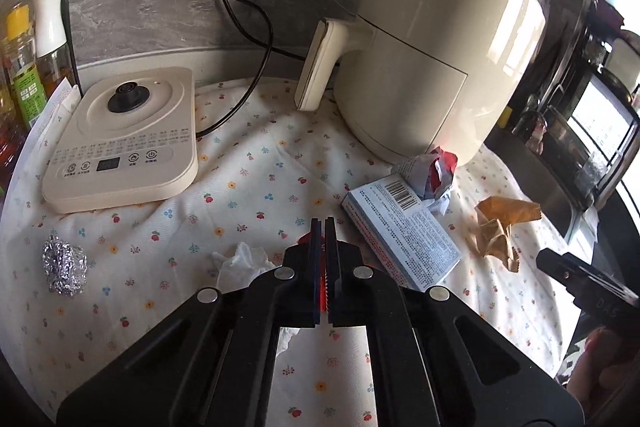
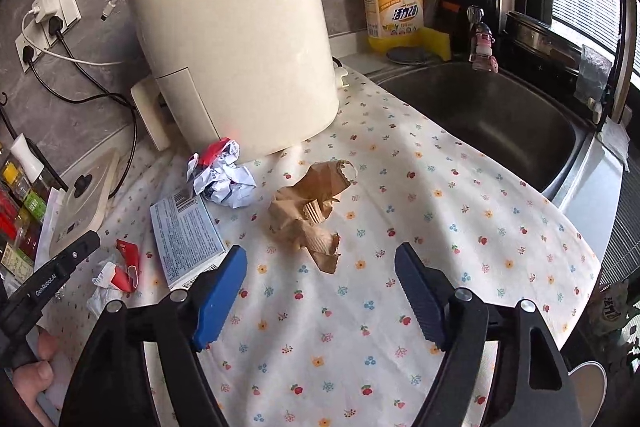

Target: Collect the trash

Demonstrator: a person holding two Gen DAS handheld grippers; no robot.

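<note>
My left gripper (image 1: pixel 324 223) is shut on a thin red wrapper (image 1: pixel 325 281) that shows between its pads, just above the floral cloth. The same red and white wrapper (image 2: pixel 127 265) shows in the right wrist view beside the left gripper (image 2: pixel 86 241). A white tissue (image 1: pixel 240 261) lies under it. A foil ball (image 1: pixel 64 265) sits at the left. A blue-white box (image 1: pixel 402 231) (image 2: pixel 185 241), a crumpled red-white paper (image 1: pixel 430 173) (image 2: pixel 222 173) and crumpled brown paper (image 1: pixel 500 227) (image 2: pixel 310 213) lie on the cloth. My right gripper (image 2: pixel 320 259) is open, just short of the brown paper.
A cream air fryer (image 1: pixel 432 55) (image 2: pixel 236 43) stands at the back. A kettle base (image 1: pixel 124 135) lies at the left with bottles (image 1: pixel 24 67) beyond it. A steel sink (image 2: pixel 496 115) lies to the right, with a yellow detergent bottle (image 2: pixel 394 3) behind it. Cables (image 1: pixel 240 11) trail along the wall.
</note>
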